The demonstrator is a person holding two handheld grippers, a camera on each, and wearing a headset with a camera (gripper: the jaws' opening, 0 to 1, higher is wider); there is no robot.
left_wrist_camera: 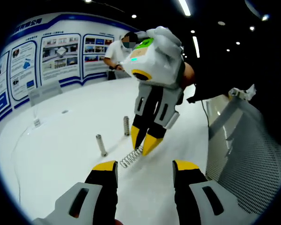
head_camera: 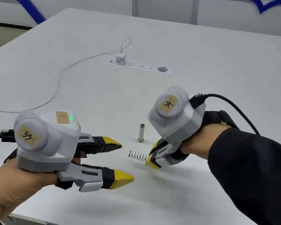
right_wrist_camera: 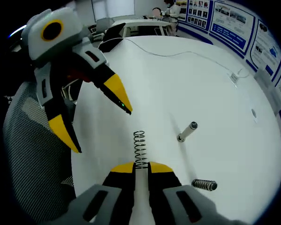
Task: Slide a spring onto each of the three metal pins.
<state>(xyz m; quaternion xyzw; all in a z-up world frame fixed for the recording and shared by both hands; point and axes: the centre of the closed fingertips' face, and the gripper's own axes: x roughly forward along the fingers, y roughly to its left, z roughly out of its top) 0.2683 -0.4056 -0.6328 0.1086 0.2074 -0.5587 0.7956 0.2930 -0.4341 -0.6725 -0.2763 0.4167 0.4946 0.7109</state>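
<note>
The right gripper [right_wrist_camera: 140,168] is pinched tight on one end of a spring [right_wrist_camera: 139,145]. The spring sticks straight out from the yellow tips, low over the white table [head_camera: 215,61]. I cannot tell if it touches the top. A bare pin [head_camera: 141,133] stands up just behind the spring, near it but not touching. In the left gripper view a second pin [left_wrist_camera: 126,125] stands farther back, beside the right gripper. It looks ribbed from top to bottom. The left gripper [head_camera: 117,159] hangs close by with its two jaws wide apart and nothing between them. They point toward the spring. Far back on the table lies a power strip [head_camera: 138,65], with a thin cable [head_camera: 59,80] running off it.
</note>
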